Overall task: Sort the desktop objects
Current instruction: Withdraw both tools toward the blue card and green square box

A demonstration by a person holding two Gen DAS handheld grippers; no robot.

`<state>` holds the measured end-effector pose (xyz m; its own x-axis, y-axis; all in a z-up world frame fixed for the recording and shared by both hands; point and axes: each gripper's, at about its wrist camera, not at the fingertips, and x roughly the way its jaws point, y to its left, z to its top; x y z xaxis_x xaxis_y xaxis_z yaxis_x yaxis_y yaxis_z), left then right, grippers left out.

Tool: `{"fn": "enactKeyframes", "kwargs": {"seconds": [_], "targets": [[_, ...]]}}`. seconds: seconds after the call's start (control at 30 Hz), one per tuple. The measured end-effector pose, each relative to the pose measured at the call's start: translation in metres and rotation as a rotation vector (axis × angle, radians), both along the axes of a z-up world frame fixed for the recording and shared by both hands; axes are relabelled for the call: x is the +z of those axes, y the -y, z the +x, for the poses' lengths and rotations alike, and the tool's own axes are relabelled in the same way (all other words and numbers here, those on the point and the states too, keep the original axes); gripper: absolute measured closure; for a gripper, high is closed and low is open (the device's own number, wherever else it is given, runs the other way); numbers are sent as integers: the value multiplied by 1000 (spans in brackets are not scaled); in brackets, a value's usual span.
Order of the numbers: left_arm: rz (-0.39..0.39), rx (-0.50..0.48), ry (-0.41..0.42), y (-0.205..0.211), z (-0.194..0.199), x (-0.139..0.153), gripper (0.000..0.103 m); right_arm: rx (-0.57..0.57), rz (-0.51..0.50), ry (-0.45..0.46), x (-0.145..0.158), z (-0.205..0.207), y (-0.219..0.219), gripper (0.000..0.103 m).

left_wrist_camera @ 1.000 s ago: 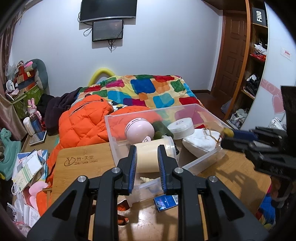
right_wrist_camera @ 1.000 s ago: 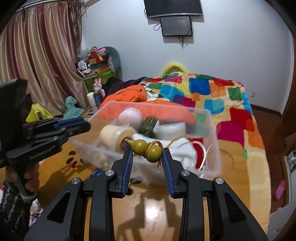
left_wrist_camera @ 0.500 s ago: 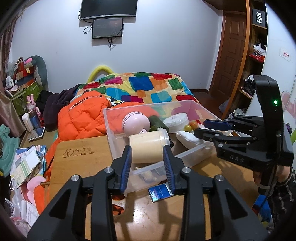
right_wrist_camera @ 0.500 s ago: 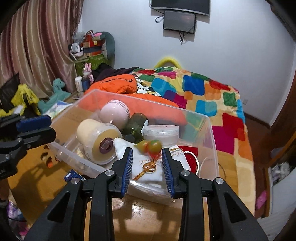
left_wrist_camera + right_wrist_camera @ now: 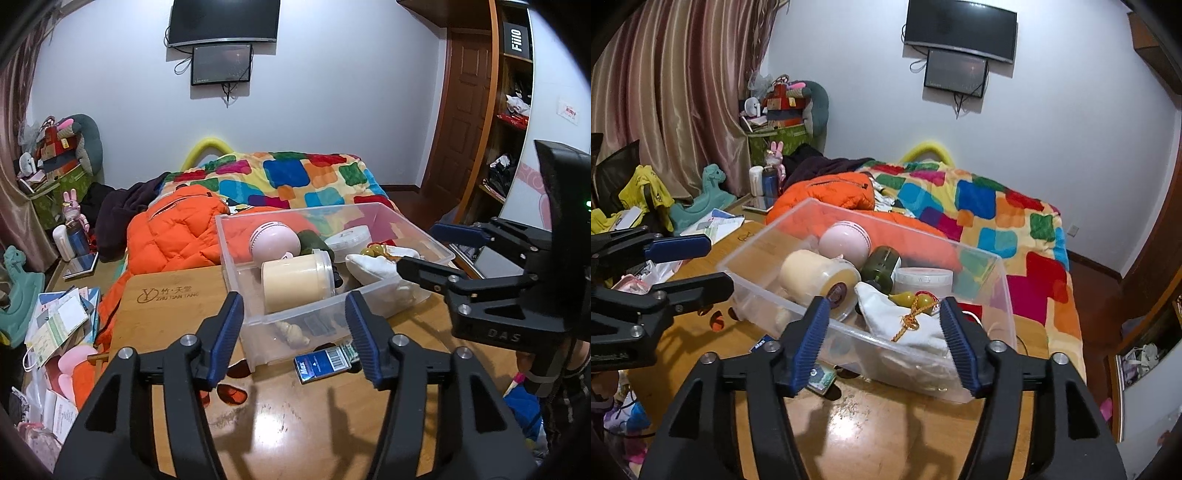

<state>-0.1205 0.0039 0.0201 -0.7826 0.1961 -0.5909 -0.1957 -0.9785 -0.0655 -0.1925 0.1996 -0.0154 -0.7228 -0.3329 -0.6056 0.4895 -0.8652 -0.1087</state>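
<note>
Both my jaws hanging wide, holding nothing. Gourd charm (image 5: 915, 298) lying on white pouch (image 5: 905, 325) inside clear bin (image 5: 1004, 280), so sorted. Blue card (image 5: 322, 364) lying on table (image 5: 280, 413) beside bin, looking like next pick.

A clear bin (image 5: 1004, 295) holds a cream jar (image 5: 295, 282), pink ball (image 5: 844, 240), dark green bottle (image 5: 881, 264), white cloth (image 5: 905, 325) and yellow-green gourd (image 5: 916, 298); behind, an orange jacket (image 5: 173, 236) and multicoloured patchwork quilt (image 5: 295, 177); blue-padded black grippers (image 5: 293, 328).
</note>
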Motion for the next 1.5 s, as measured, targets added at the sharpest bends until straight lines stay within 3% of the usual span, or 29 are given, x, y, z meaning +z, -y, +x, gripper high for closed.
{"fn": "enactKeyframes", "kwargs": {"seconds": [0.37, 0.53, 0.97, 1.3, 1.5], "targets": [[-33, 18, -6, -4, 20, -3, 29, -27, -4, -32, 0, 30, -10, 23], [-39, 22, 34, -5, 22, -15, 29, -28, -3, -15, -10, 38, -16, 23], [-20, -8, 189, -18, 7, -58, 29, 27, 10, 130, -57, 39, -9, 23], [-6, 41, 295, -28, -11, -79, 29, 33, 10, 168, -65, 37, -19, 23], [-92, 85, 281, -40, -15, -84, 32, 43, -18, 157, -63, 38, -24, 23]]}}
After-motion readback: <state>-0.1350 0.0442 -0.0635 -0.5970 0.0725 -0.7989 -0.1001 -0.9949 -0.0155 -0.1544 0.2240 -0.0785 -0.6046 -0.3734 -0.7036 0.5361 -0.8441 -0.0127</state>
